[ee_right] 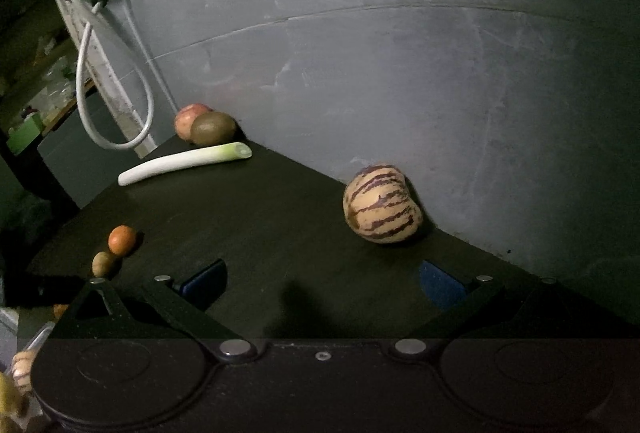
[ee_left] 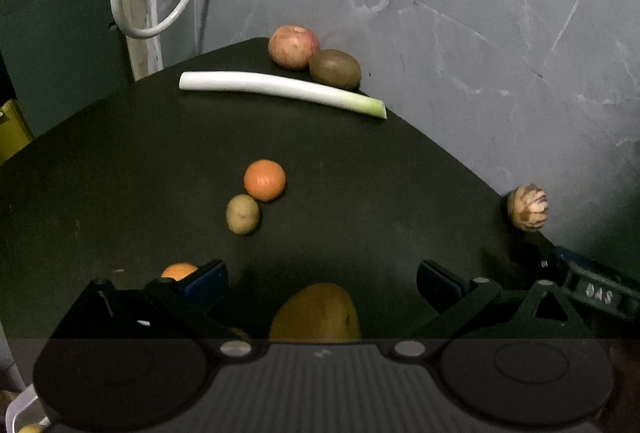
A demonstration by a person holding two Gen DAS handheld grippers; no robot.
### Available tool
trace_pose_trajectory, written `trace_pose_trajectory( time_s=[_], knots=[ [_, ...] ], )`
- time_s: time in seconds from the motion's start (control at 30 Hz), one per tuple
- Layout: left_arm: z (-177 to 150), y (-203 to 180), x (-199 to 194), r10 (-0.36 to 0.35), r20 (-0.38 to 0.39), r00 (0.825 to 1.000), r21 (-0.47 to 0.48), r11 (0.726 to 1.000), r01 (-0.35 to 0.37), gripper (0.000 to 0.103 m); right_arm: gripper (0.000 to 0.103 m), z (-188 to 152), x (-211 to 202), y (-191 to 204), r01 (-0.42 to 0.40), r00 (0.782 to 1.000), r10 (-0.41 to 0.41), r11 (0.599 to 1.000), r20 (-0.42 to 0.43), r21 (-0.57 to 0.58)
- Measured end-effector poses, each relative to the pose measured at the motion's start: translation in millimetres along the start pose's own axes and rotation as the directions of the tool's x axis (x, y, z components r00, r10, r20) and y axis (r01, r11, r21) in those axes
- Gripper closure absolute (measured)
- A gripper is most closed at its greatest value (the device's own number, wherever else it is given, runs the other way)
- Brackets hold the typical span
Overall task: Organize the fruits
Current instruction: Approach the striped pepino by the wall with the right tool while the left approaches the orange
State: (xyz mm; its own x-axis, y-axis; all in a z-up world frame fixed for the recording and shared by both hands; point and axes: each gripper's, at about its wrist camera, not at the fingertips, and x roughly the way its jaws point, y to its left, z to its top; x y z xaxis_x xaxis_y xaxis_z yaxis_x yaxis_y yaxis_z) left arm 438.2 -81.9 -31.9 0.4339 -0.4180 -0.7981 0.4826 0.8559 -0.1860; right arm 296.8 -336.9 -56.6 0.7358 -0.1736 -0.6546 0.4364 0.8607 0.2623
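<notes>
Stock on my matte black tabletop (ee_left: pixel 120 173), set against a scuffed grey plaster wall (ee_left: pixel 460 13): one apple (ee_left: pixel 293 46), round, mottled pink-red, at the far corner; one kiwi (ee_left: pixel 335 68), oval, dull brown and fuzzy, touching the apple; one leek stalk (ee_left: pixel 280 88), smooth, white shading to pale green at its cut end, lying just in front of both. Mid-table: one tangerine (ee_left: pixel 265 180), glossy orange, touching a small potato (ee_left: pixel 242 214), tan and speckled. My left gripper (ee_left: pixel 322 283) stands wide open with nothing held; between its blue-padded fingers, close to the camera, lies a large yellow-brown mango-like fruit (ee_left: pixel 316 313), smooth-skinned, and a second orange fruit (ee_left: pixel 179 270) peeks from behind the left pad. My right gripper (ee_right: pixel 323 283) likewise gapes wide and empty over bare table. Ahead of it, near the wall, rests one pepino melon (ee_right: pixel 382 203), cream with purple stripes, rounded; the left view catches it only small at the table's right edge, beside my other tool, whose black arm carries raised letters (ee_left: pixel 599 293) that I read as "DAS", uncertainly. Only the right view shows a second striped fruit (ee_right: pixel 22 369) low at the left margin. A looped white cable (ee_right: pixel 116 105) hangs beyond the table.
</notes>
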Motion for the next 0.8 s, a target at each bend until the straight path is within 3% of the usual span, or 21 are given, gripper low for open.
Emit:
trace_pose_trajectory(
  time_s=[0.37,0.8],
  knots=[
    [14.0,1.8,5.9,0.007,0.041,0.999,0.024,1.0,-0.008,0.001,0.001,9.4,18.9,0.9,0.064,0.998,-0.064,0.997,0.014,0.045],
    [45.8,15.9,56.9,0.062,0.047,0.997,0.026,0.998,-0.064,0.001,0.001,10.3,37.7,4.4,0.119,0.992,-0.122,0.989,0.031,0.093]
  ],
)
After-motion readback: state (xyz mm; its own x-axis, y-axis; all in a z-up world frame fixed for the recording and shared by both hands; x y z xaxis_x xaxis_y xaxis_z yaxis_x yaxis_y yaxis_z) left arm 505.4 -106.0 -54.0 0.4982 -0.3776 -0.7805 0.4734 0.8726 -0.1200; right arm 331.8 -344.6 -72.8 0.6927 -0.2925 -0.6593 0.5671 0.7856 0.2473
